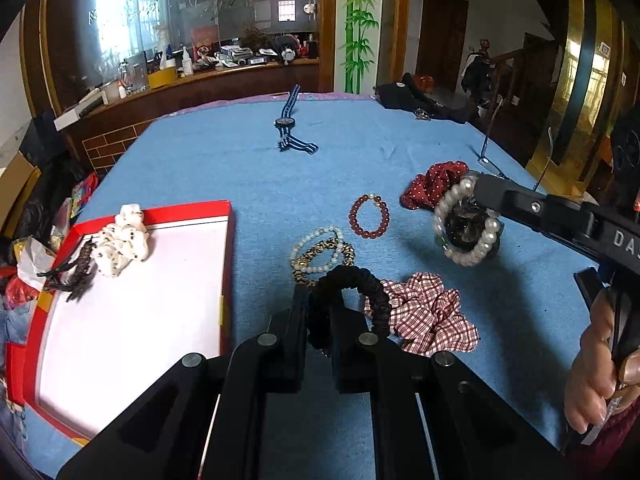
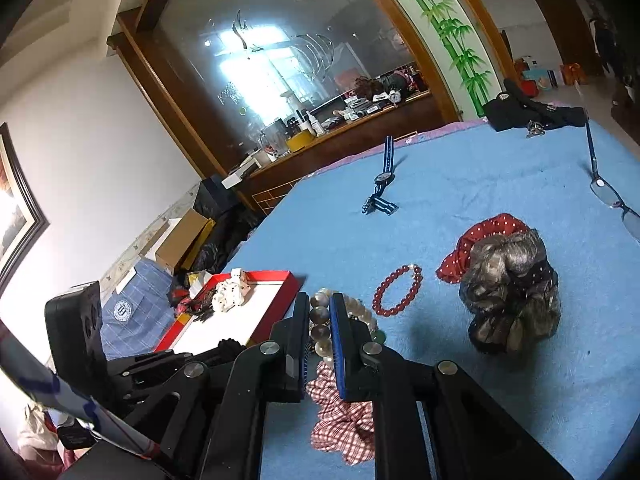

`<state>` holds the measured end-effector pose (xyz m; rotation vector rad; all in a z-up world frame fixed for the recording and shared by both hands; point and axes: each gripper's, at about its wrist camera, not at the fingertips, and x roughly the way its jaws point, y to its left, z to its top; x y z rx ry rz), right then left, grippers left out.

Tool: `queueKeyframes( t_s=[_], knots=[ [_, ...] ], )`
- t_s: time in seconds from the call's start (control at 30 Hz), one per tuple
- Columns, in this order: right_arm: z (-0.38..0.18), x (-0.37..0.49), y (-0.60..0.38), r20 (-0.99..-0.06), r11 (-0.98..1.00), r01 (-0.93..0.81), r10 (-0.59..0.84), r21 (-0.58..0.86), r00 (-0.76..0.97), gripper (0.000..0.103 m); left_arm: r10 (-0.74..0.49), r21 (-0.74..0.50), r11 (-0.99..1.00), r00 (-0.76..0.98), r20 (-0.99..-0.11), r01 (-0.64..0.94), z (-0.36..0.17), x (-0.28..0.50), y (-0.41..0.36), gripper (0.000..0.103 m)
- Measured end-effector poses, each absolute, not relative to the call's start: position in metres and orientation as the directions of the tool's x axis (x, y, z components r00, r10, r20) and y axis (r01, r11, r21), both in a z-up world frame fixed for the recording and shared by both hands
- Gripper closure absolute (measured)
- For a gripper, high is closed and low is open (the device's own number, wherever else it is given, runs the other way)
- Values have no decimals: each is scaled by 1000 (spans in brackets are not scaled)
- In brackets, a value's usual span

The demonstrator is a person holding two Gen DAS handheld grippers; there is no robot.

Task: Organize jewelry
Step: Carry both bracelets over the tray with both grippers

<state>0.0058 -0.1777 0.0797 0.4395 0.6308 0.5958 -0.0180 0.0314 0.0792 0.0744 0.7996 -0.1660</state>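
Now left tool [image 1: 325, 312] clamps black scrunchie [image 1: 352, 292]; right tool [image 2: 320, 320] clamps pearl bracelet [image 2: 320, 330], hanging vertically.

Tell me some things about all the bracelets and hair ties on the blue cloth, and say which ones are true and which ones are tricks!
1. The left gripper has its jaws shut on the black scrunchie. True.
2. The right gripper is empty. False: its jaws are shut on the pearl bracelet.
3. The red bead bracelet lies in the red box. False: it lies on the blue cloth.
4. A white scrunchie with dark spots sits in the red box. True.
5. The striped-strap watch is at the far side of the cloth. True.
6. The checked scrunchie is green. False: it is red and white.
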Motion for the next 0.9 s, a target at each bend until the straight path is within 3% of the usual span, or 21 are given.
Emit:
queueKeyframes(
  t_s=[0.9],
  knots=[
    [99, -23, -103, -452, 707, -461, 702, 536, 550, 91, -81, -32, 996, 749, -658, 81, 103, -37, 97, 94]
  ],
)
